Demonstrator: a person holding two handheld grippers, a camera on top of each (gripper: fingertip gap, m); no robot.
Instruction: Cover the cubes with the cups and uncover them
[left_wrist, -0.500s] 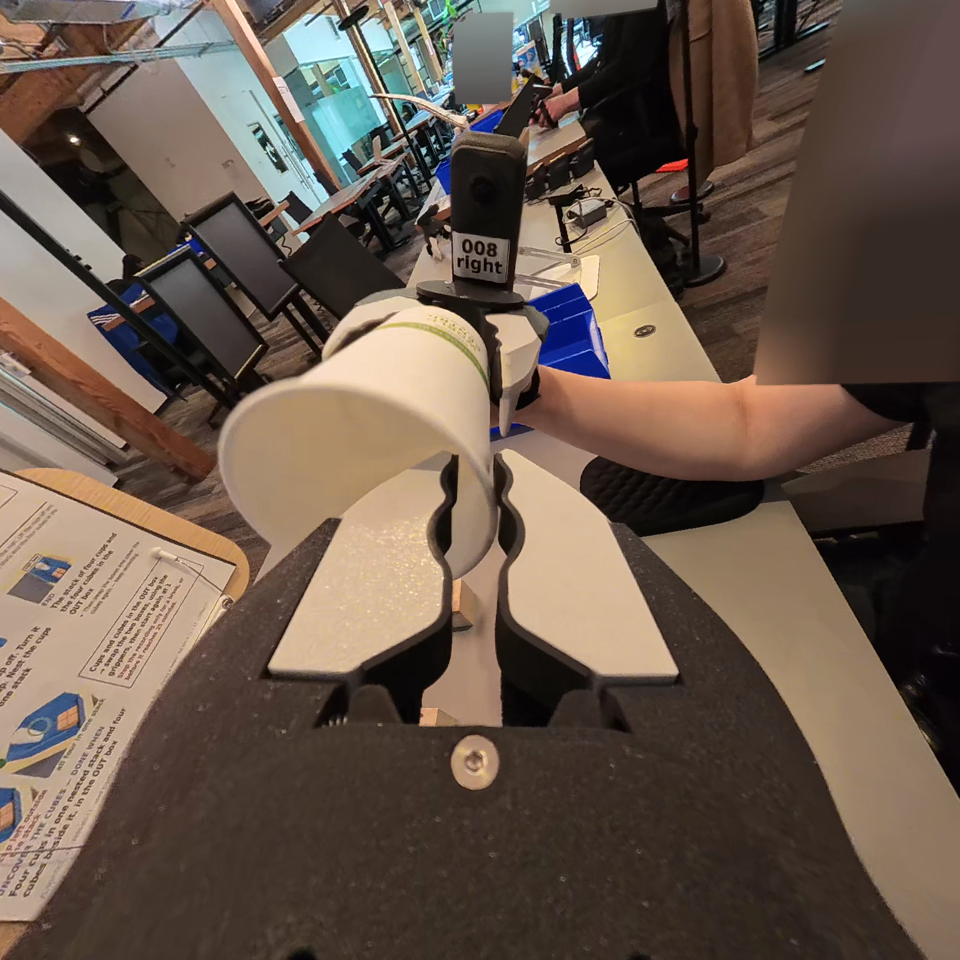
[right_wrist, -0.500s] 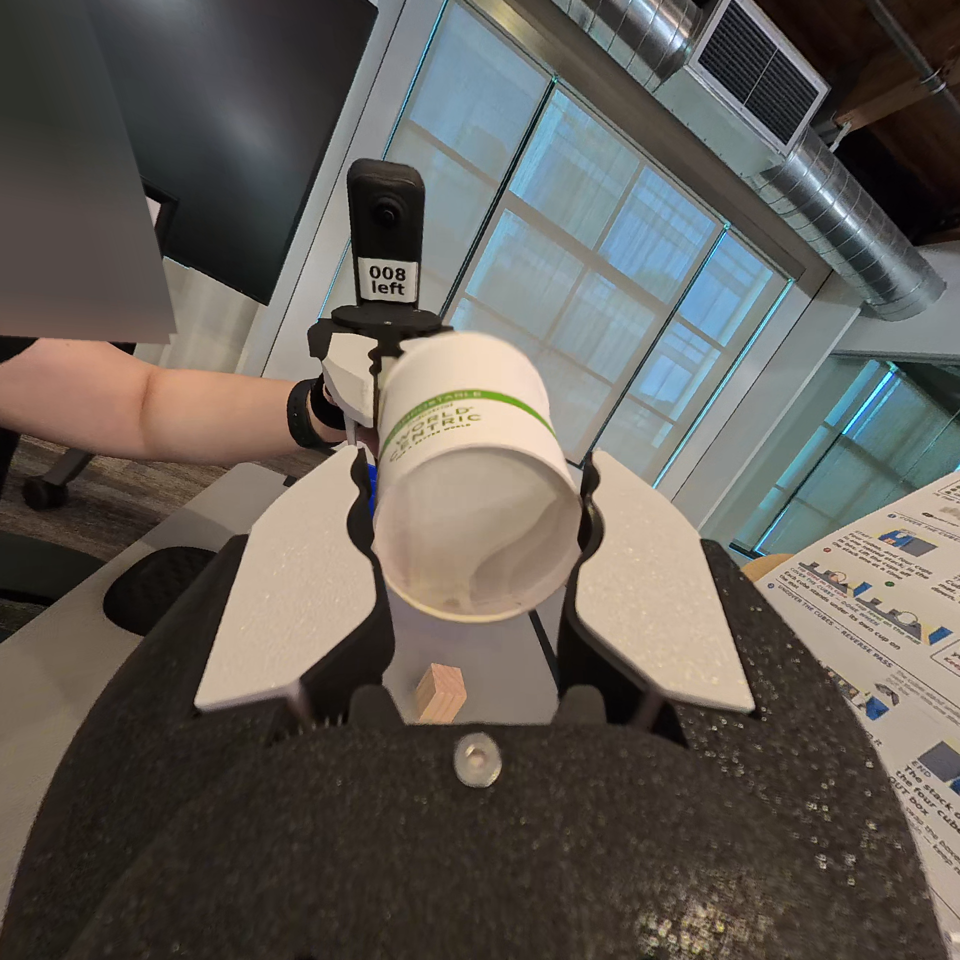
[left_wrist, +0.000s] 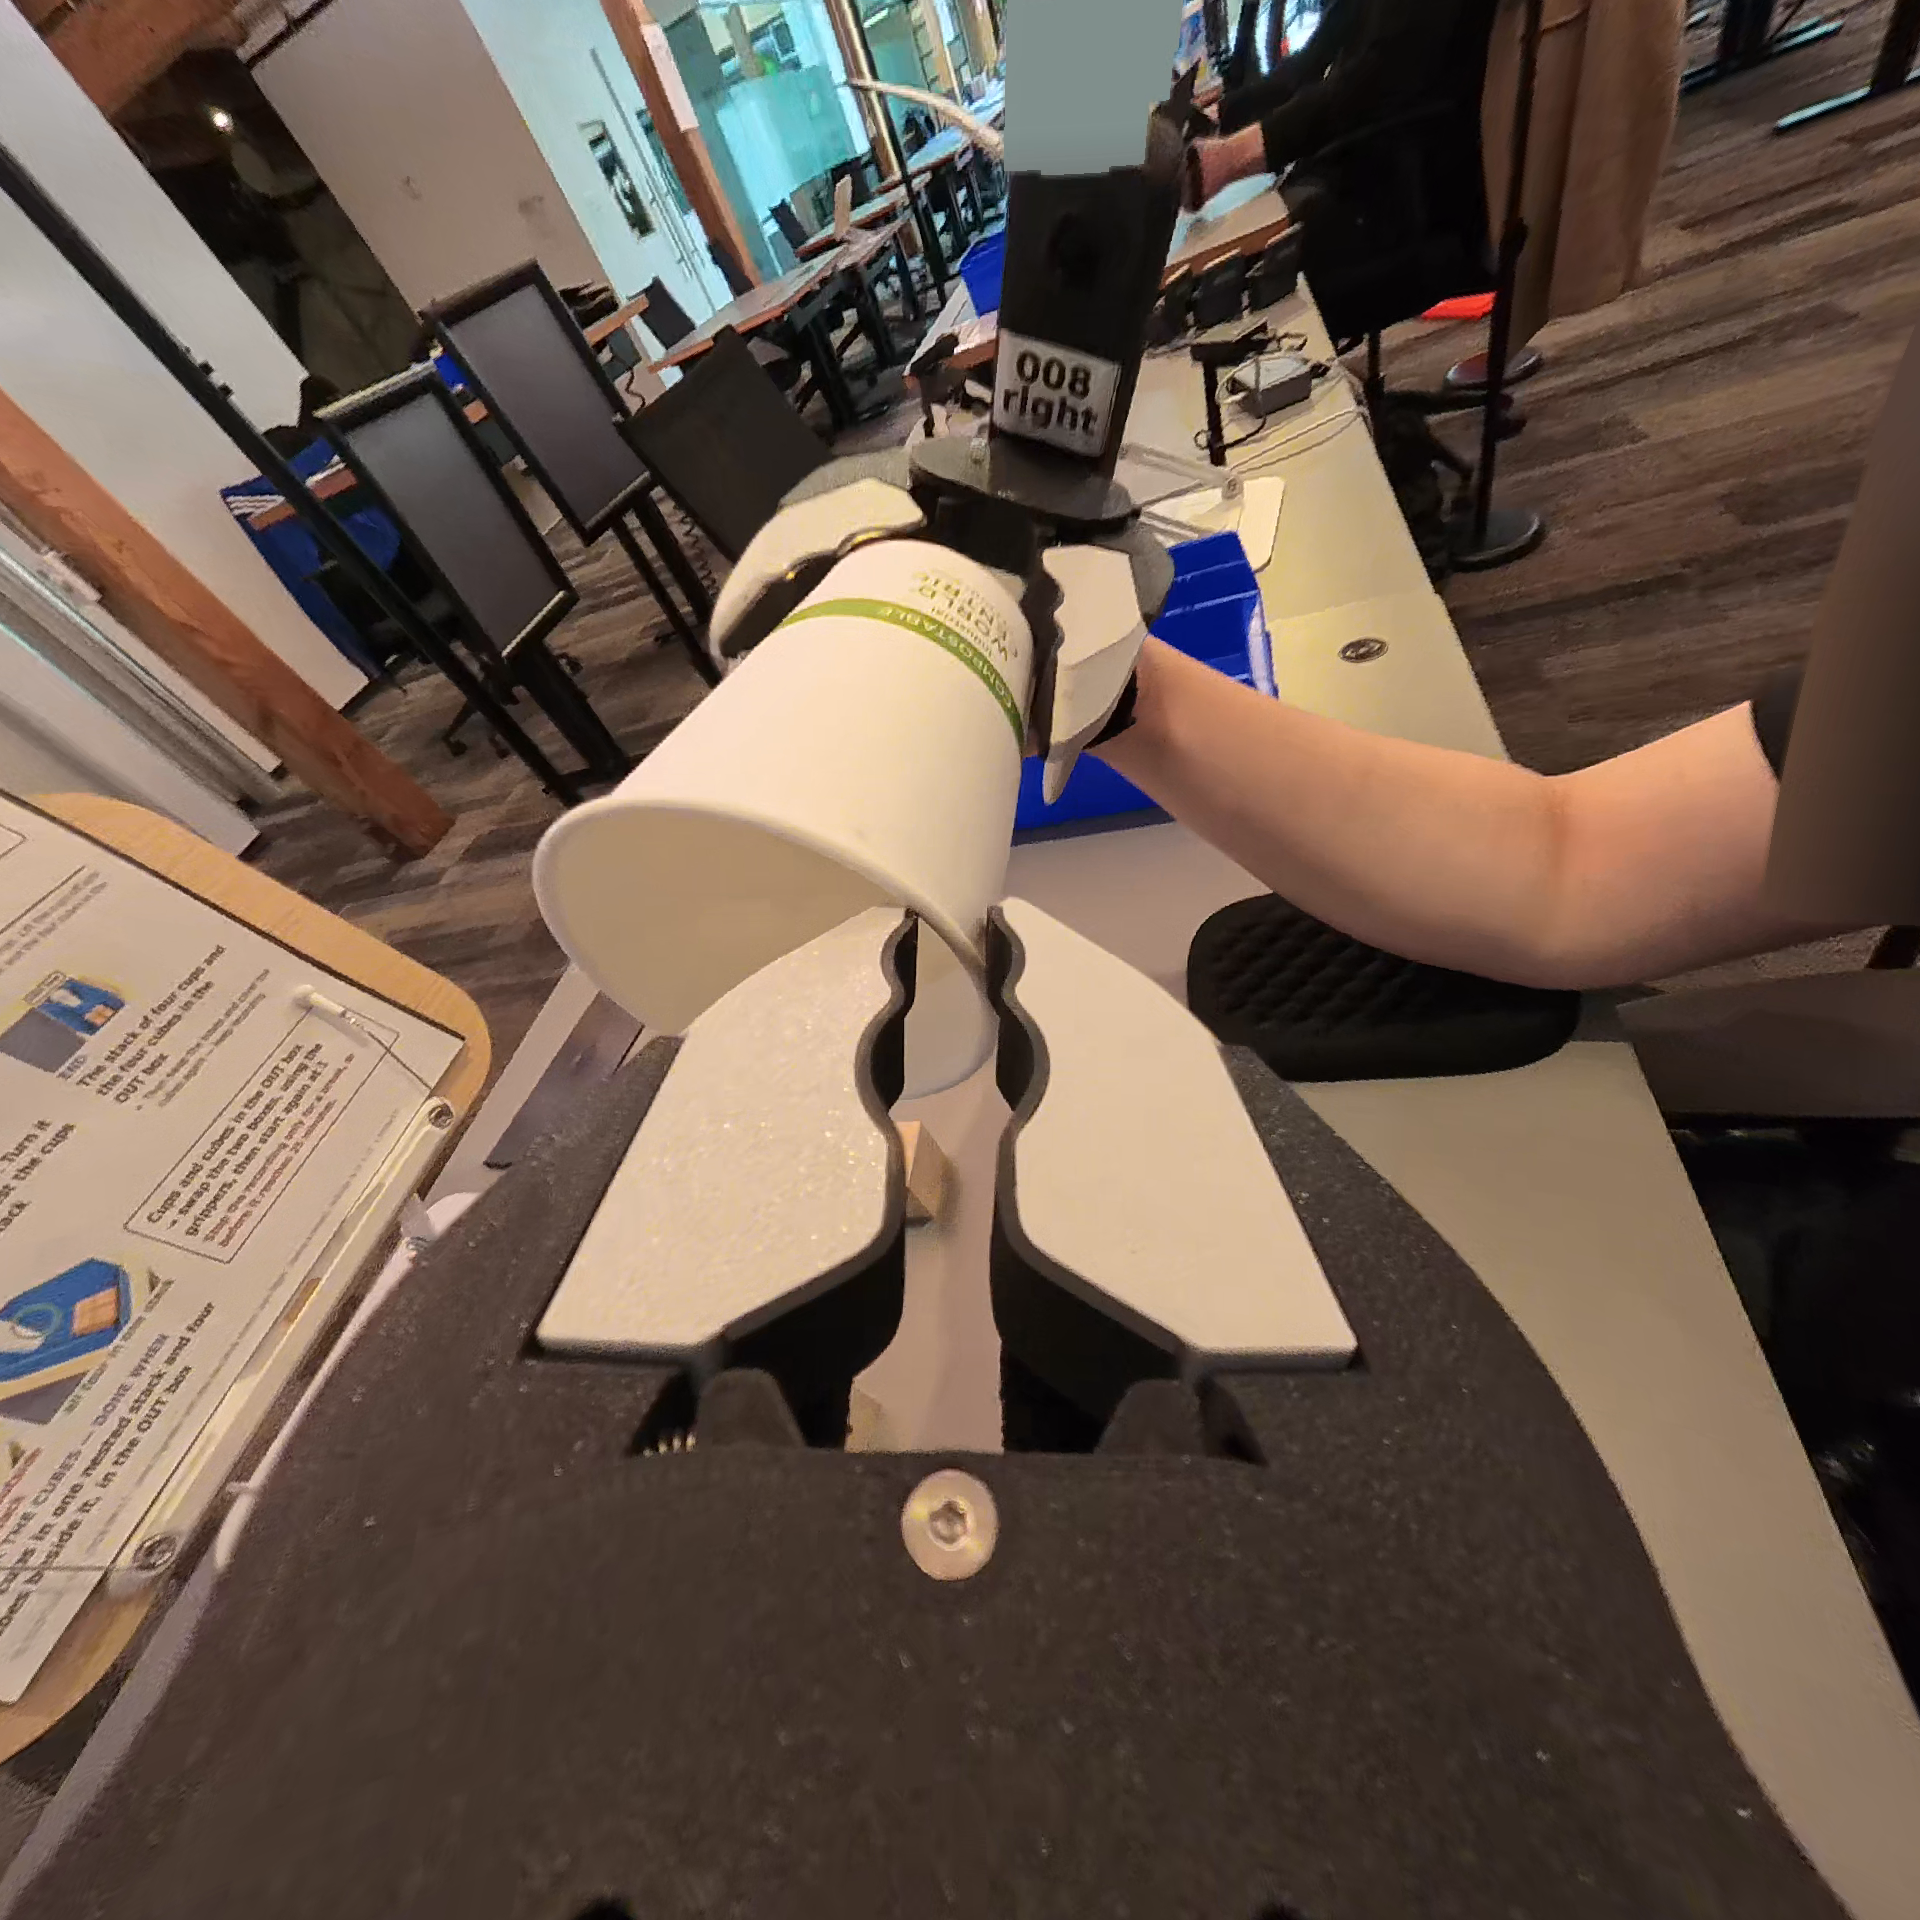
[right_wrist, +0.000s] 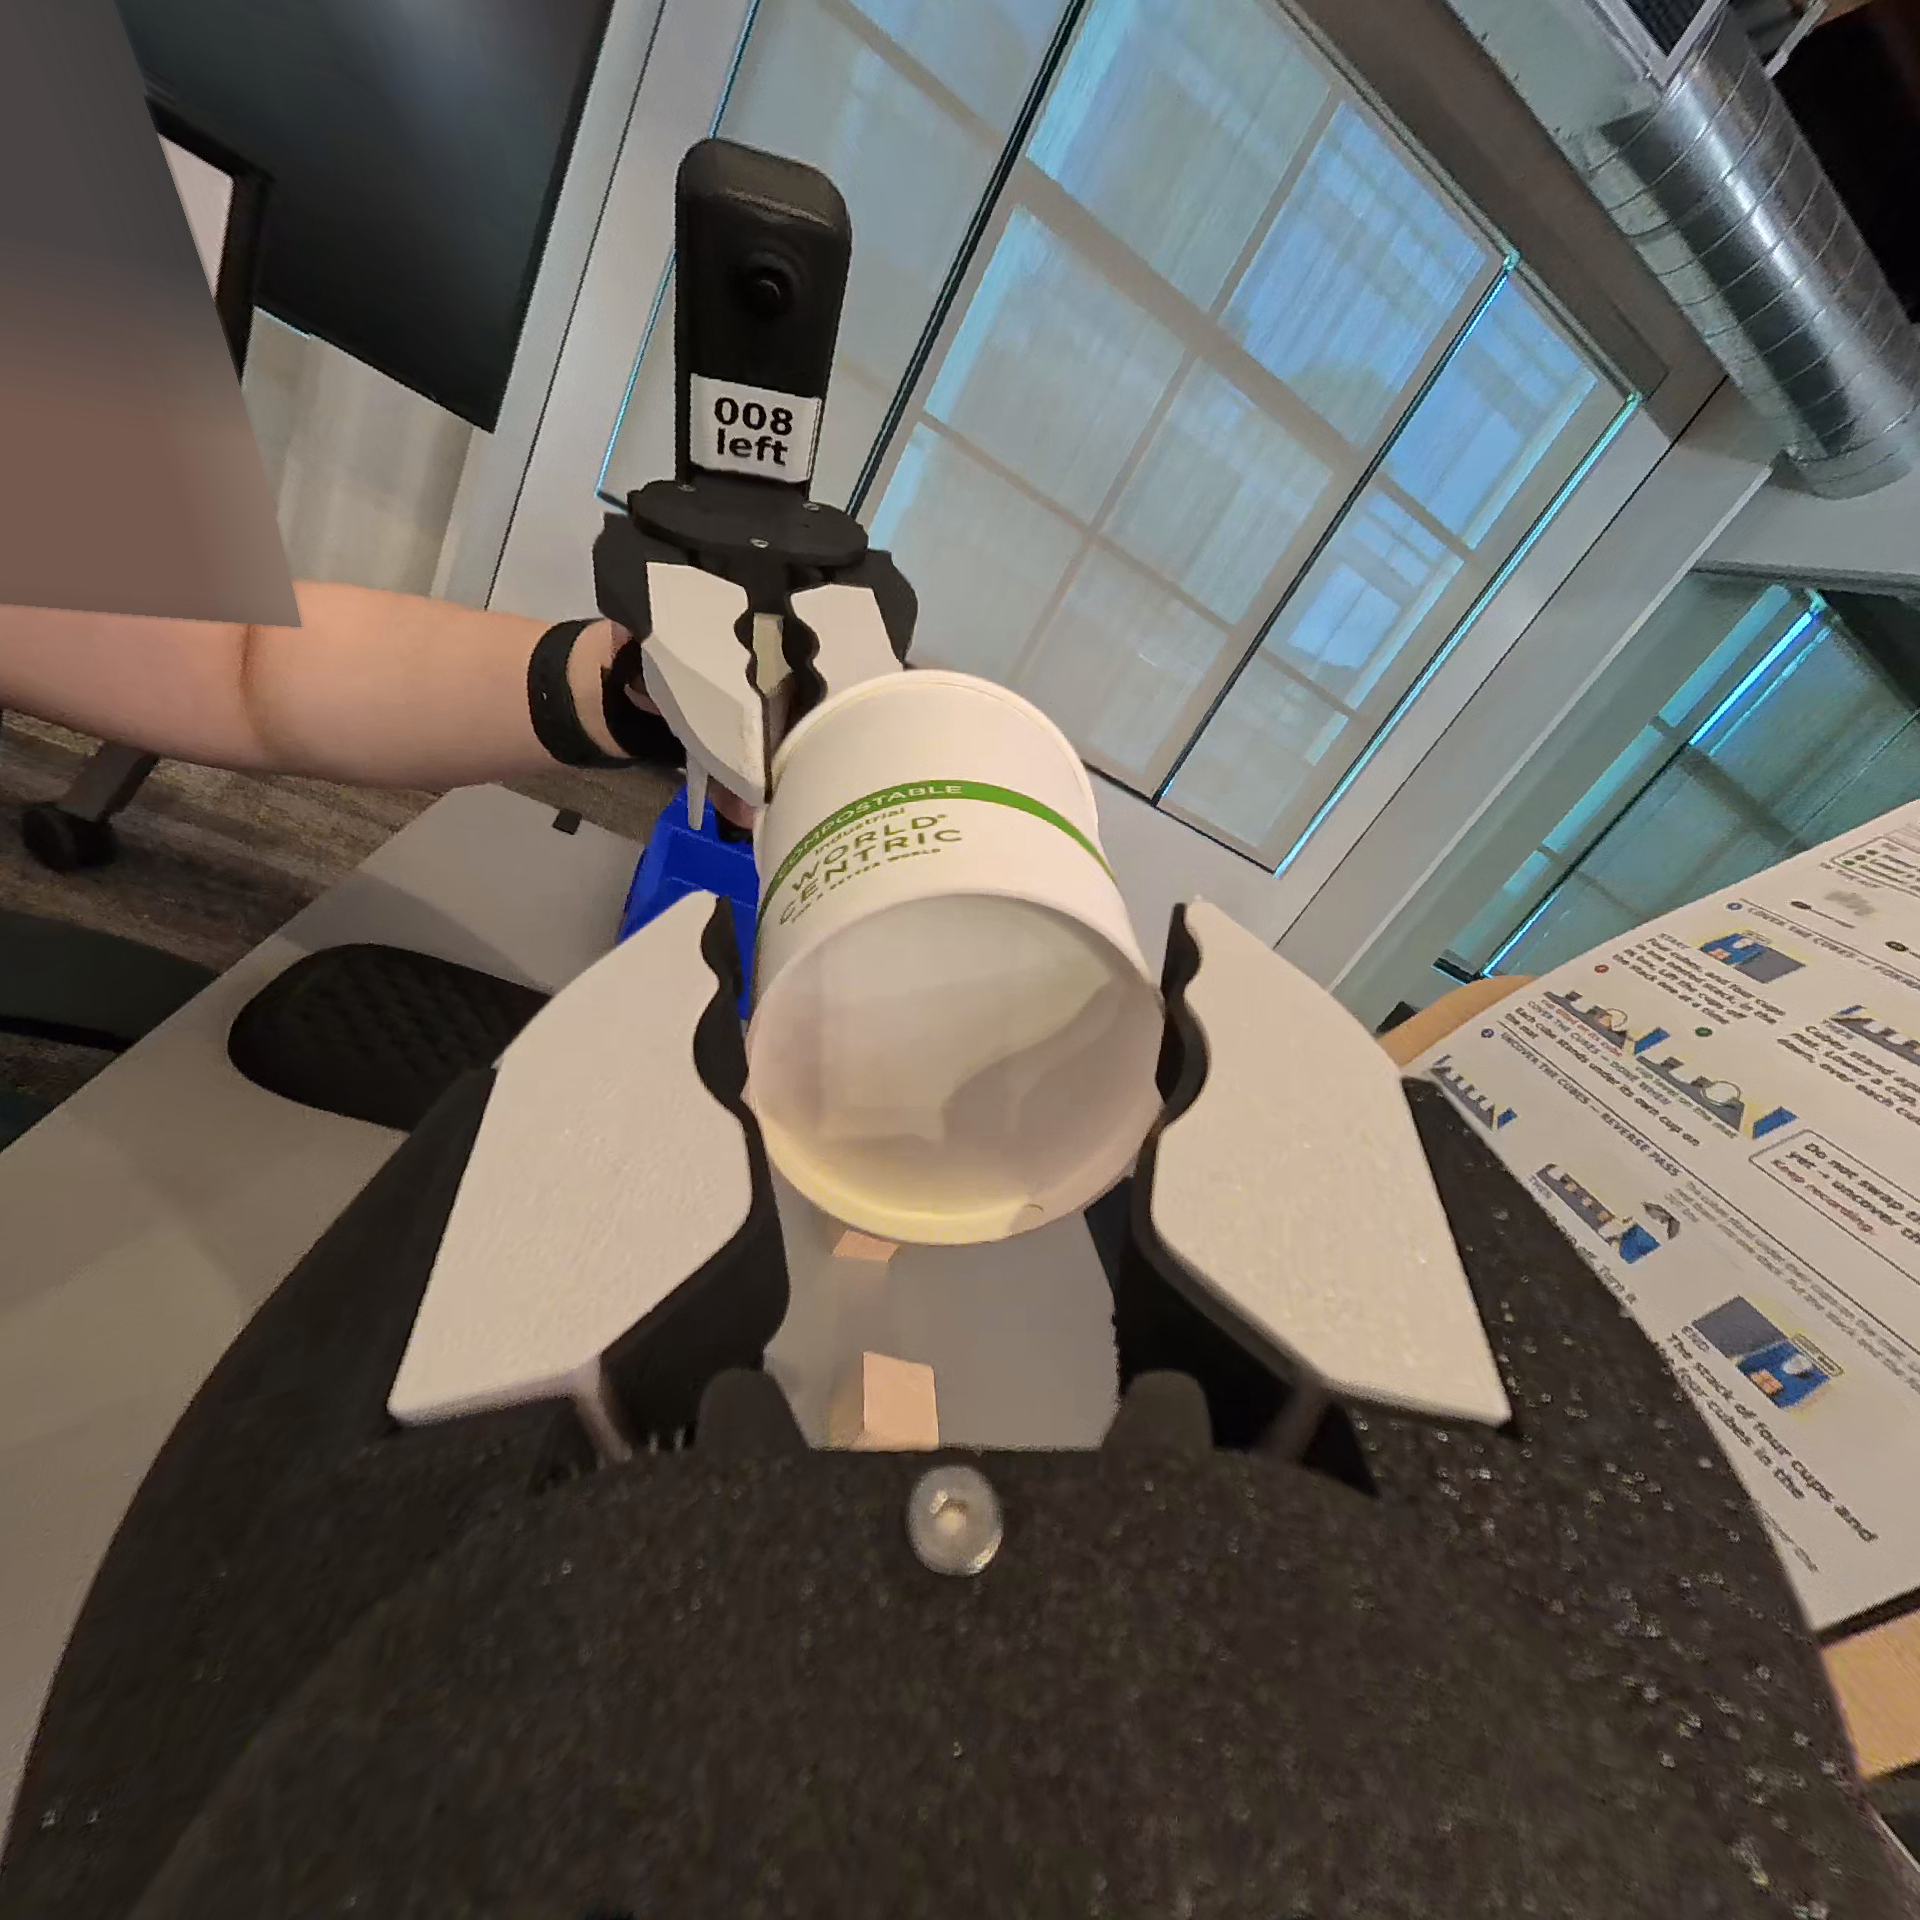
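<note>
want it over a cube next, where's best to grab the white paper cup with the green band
Grip the white paper cup with the green band around its narrow closed end, from the side, a finger on each flank. The bottom likely stiffens it there; the open rim would flex. The right gripper holds it so; the left gripper pinches the rim.

Cup (right_wrist: 935, 997) hides farther cube (right_wrist: 864, 1247) mostly.

Open-plan office workspace

Rows of desks (left_wrist: 831, 301) and standing screens (left_wrist: 540, 405) are filling the room; tall windows (right_wrist: 1195, 436) and exposed ductwork (right_wrist: 1745, 239) are showing overhead.
</note>
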